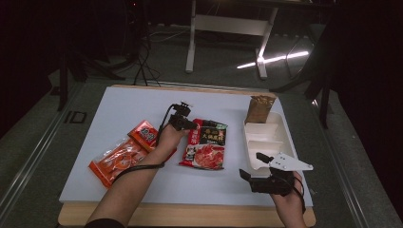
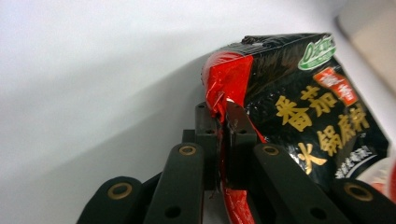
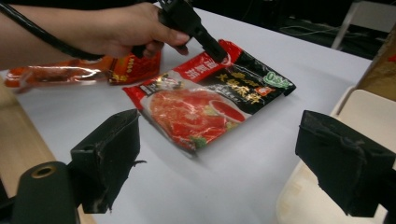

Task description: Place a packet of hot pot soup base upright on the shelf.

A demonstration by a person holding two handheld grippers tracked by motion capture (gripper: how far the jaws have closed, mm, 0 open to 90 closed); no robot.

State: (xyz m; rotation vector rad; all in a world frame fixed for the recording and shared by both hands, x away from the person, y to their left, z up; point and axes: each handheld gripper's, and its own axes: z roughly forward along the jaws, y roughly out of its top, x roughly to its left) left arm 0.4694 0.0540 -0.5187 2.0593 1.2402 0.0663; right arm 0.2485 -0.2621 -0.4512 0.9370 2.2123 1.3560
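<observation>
Left fingers (image 2: 236,122) pinch the pouch (image 1: 207,143) edge; right gripper (image 1: 250,166) gapes empty by the tray (image 1: 285,137). Pouch not yet lifted.

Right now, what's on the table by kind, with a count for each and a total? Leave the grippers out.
Orange snack packets: 2, the long one and the small square one
Red-and-black sauce pouch: 1, pinched at its edge by the left gripper
Brown pouch: 1
White compartment tray: 1
Total: 5

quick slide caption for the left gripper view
Left gripper pinching the red edge of a black-and-red hotpot soup base packet on the white table.
</observation>
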